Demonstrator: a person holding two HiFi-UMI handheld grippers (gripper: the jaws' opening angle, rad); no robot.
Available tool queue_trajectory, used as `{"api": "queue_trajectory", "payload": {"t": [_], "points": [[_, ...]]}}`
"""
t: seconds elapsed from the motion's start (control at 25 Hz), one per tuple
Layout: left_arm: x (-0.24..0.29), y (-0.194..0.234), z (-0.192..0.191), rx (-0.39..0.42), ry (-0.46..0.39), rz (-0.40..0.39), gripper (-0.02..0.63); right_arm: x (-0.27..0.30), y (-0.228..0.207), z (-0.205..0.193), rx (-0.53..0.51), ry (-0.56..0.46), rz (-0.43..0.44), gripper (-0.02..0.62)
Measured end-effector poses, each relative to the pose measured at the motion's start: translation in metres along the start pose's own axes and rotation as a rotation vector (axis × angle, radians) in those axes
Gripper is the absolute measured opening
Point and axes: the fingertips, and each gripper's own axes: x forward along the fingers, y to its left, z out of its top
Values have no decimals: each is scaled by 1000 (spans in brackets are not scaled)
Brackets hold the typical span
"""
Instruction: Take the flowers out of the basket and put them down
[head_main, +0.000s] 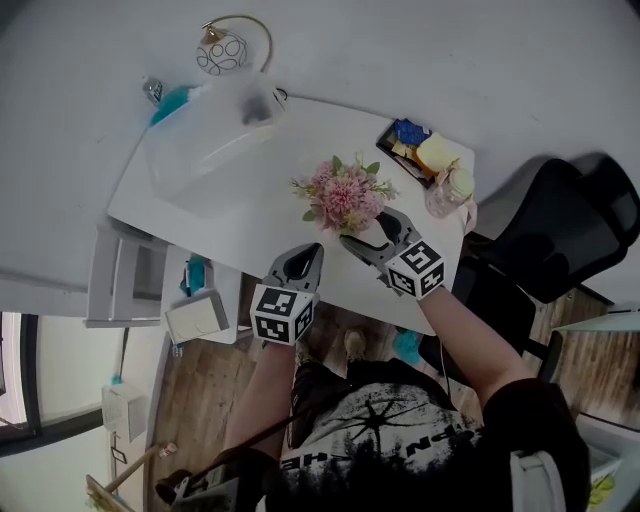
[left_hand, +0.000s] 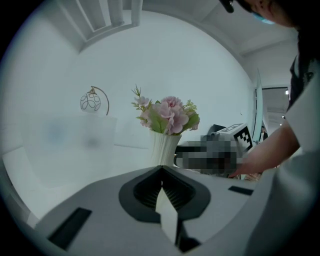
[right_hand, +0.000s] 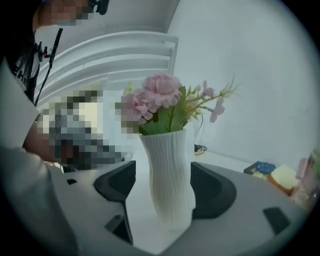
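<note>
Black printed T-shirt (head_main: 380, 440) sits closest to the lens, with both forearms stretched out over the white table (head_main: 240, 225).

Left hand-held gripper (left_hand: 161, 172): jaws together, nothing between them, low near the table edge. Flowers (left_hand: 167, 116) are straight ahead of it, well apart.

Flowers: pink bunch with green leaves and a few thin pale sprigs, upright in a white ribbed vase (right_hand: 167, 150). No basket in any view, so the vase is the container here.

Right hand-held gripper (right_hand: 162, 175): jaws apart, straddling the vase's lower body. There's a gap at its left pad. The right pad is just beside the ribs or touching them, can't tell which. Not clamped, as I read it. Snack tray (head_main: 420, 150) lies beyond it to the right, well apart.

My read: the step in hand is steadying the vase.
- Close the right jaws squarely on the narrow waist, slowly. A tall narrow vase will likely tip if pushed from one side.
- Then open the left jaws and take the stems just above the rim, not the blooms.
- Lift straight up. Petals look soft and would probably crush.
</note>
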Motion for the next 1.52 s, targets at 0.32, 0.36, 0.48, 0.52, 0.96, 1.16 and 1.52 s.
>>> {"api": "queue_trajectory", "payload": {"t": [0.32, 0.36, 0.48, 0.52, 0.96, 1.16, 1.52], "points": [[-11, -15, 9, -27, -43, -8, 15, -34, 20, 6, -15, 11, 27, 342], [-12, -16, 9, -29, -47, -9, 14, -38, 21, 7, -11, 8, 25, 333], [-17, -21, 12, -33, -63, -12, 15, -52, 26, 14, 13, -4, 30, 294], [-20, -24, 13, -33, -69, -15, 15, -57, 27, 16, 11, -7, 28, 277], [-21, -43, 25, 53, -83, -25, 14, -85, 29, 35, -52, -30, -16, 17], [-18, -42, 23, 66, -75, -24, 14, -89, 26, 37, -33, -17, -4, 17], [-17, -35, 20, 117, -47, -2, 14, -84, 29, 27, -91, 21, -10, 17]]}}
